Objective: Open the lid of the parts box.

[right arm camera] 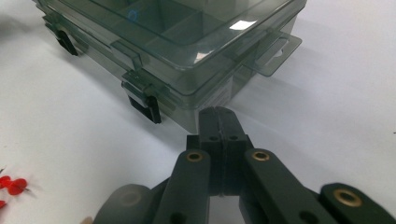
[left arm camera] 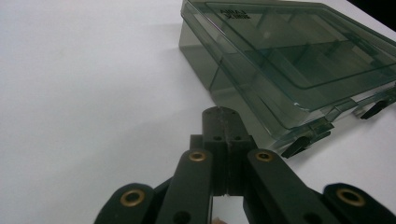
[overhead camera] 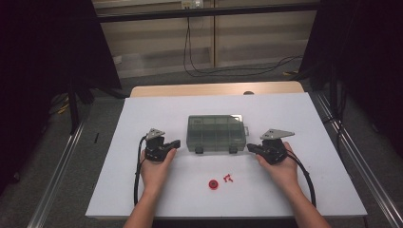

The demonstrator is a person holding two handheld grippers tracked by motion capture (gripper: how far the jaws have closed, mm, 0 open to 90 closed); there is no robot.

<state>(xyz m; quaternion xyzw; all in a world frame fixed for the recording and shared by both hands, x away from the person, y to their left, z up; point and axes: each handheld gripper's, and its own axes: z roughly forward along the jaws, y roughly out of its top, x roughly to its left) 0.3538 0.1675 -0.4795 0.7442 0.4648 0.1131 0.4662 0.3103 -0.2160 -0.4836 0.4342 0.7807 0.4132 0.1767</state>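
Red bits, a small round piece (overhead camera: 213, 184) and a few push pins (overhead camera: 228, 178), lay nearest the table's (overhead camera: 142, 190) front edge. Beyond them the left gripper (overhead camera: 177, 142) and right gripper (overhead camera: 249, 147) sat with jaws pressed together, holding nothing, flanking the smoky clear compartment box (overhead camera: 216, 133), lid closed, at the table's centre.

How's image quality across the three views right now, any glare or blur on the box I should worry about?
High view: dim and soft, dark surroundings, white table evenly lit; the compartment box is readable, the red parts small. Left gripper view: box lid fairly sharp, mild sheen. Right gripper view: bright glare patches on the lid, and the right gripper is blurred at its near base.
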